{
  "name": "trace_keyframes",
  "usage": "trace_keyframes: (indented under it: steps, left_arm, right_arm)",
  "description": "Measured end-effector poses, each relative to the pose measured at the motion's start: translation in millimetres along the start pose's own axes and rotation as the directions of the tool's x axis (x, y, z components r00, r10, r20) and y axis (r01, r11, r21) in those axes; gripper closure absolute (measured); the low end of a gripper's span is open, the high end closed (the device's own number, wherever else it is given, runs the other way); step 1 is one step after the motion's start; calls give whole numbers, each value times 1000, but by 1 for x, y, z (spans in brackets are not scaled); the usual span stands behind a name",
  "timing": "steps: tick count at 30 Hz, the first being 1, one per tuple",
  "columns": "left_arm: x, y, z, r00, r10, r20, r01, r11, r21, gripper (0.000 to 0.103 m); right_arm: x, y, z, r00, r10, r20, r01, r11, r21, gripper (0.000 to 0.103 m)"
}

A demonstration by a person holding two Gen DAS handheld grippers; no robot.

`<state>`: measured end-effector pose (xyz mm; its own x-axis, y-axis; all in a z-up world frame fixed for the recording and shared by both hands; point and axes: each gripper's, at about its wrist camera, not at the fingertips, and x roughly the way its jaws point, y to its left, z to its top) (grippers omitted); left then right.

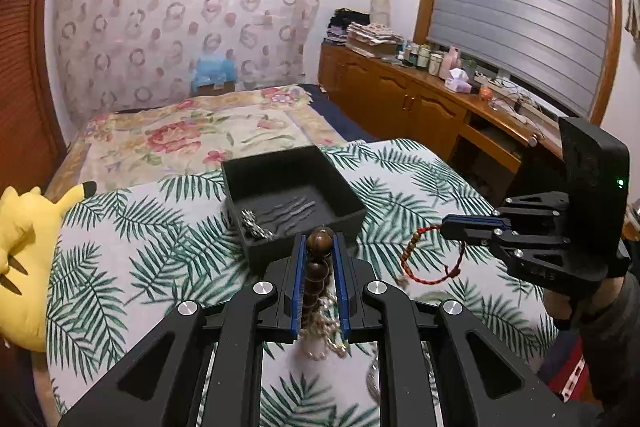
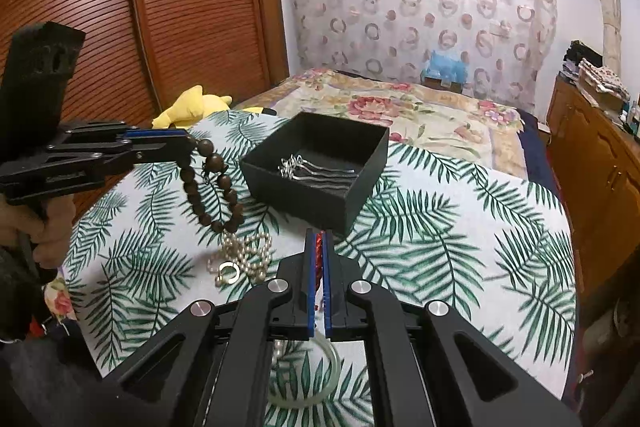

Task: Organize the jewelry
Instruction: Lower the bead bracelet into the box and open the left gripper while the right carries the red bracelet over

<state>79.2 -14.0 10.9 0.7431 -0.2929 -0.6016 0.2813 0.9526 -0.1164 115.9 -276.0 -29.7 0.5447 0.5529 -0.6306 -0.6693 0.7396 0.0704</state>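
Observation:
My left gripper [image 1: 319, 241] is shut on a brown wooden bead bracelet [image 1: 319, 267]; in the right wrist view the same bracelet [image 2: 208, 183] hangs in a loop from that gripper [image 2: 188, 147], above the leaf-print cloth. My right gripper [image 2: 319, 239] is shut on a red braided cord bracelet [image 2: 318, 251], which dangles from it [image 1: 442, 227] in the left wrist view as a red loop [image 1: 432, 261]. An open black box [image 2: 320, 203] lies ahead of both grippers with silver hairpins [image 2: 316, 171] inside. A pearl strand [image 2: 248, 255] and a gold ring [image 2: 229, 271] lie on the cloth.
A pale green bangle [image 2: 316, 379] lies on the cloth under my right gripper. A yellow plush toy [image 1: 28, 247] sits at the table's left edge. Behind are a flowered bed [image 1: 200, 135], a wooden cabinet [image 1: 420, 107] on the right and a slatted wardrobe [image 2: 160, 7] on the left.

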Motion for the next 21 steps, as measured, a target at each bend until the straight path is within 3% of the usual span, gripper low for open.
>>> trace_keyframes:
  steps: [21]
  left_arm:
    - [47,38,80,1000,2,1,-2,1000,-26,91]
  right_arm:
    - [47,-29,76,998,63,-7,-63,998,-22,99]
